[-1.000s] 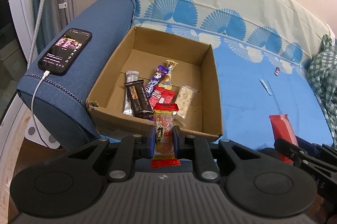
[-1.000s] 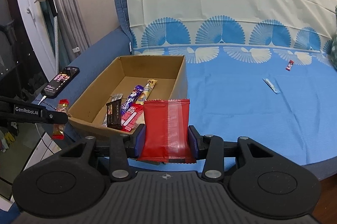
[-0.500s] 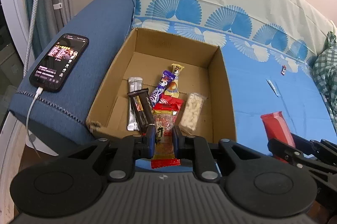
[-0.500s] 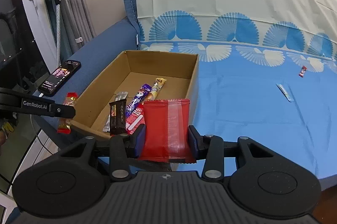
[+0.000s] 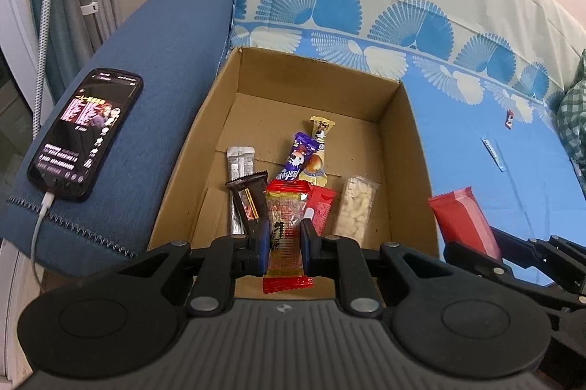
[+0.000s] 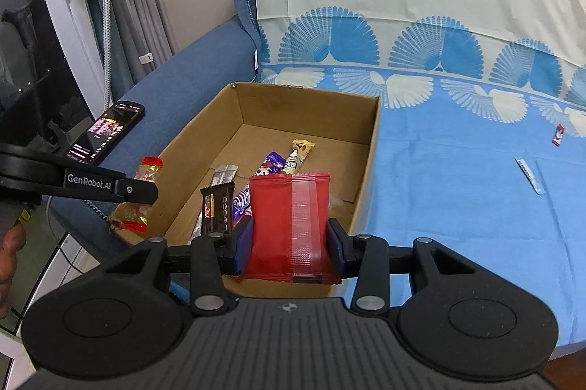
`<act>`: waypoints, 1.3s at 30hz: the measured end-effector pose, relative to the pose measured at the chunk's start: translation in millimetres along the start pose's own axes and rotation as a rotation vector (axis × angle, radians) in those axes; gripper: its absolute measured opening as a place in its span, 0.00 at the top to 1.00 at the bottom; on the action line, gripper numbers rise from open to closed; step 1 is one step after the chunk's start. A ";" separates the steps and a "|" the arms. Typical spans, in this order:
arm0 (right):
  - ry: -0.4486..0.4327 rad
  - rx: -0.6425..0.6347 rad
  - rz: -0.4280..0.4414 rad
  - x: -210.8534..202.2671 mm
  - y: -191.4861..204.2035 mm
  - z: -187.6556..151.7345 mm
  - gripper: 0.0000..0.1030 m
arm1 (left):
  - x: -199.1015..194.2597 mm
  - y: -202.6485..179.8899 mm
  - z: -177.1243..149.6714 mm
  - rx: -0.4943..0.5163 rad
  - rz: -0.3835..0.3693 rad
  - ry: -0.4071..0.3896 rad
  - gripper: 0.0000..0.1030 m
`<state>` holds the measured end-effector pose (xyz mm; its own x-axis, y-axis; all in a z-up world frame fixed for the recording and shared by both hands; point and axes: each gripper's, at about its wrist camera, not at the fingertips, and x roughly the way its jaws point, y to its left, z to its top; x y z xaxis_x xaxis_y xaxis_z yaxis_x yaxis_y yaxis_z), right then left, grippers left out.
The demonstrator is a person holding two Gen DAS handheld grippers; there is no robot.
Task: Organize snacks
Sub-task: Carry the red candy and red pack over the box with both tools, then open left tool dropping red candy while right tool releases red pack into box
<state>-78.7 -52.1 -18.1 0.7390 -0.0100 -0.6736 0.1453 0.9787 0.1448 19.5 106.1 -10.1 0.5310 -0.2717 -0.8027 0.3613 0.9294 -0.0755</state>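
Blue sofa (image 6: pixel 457 177) carries a cardboard box (image 5: pixel 412 148); phone (image 5: pixel 86 133) beside it; left gripper (image 5: pixel 285 239) clamps a peanut packet (image 5: pixel 284 225), right gripper (image 6: pixel 289 243) a red pouch (image 6: pixel 289 225).

"GenRobot.AI" in white letters along the black arm of the left gripper (image 6: pixel 141 192), seen from the right wrist. Print on the snack wrappers (image 5: pixel 282 225) and lit phone screen (image 5: pixel 86 129) too small to read.
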 end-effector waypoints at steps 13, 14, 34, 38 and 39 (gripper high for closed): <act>0.065 0.003 0.017 62.9 0.9 14.6 0.57 | 56.8 4.9 26.0 0.016 0.013 0.056 0.82; 0.071 0.006 0.018 68.3 0.9 15.8 0.57 | 61.0 5.1 26.7 0.017 0.015 0.059 0.82; 0.141 0.018 0.008 130.6 -9.4 17.9 0.56 | 122.9 15.7 37.1 0.030 0.051 0.127 0.81; 0.151 0.065 0.034 132.6 -14.6 22.4 0.42 | 120.0 15.5 39.6 0.044 0.069 0.096 0.09; 0.147 0.075 0.031 131.2 -15.4 24.0 0.31 | 116.0 16.3 39.9 0.037 0.086 0.074 0.00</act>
<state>31.8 -73.4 -91.3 0.6402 0.0556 -0.7662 0.1765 0.9600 0.2172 117.5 79.7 -80.9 0.5038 -0.1712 -0.8467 0.3459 0.9381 0.0161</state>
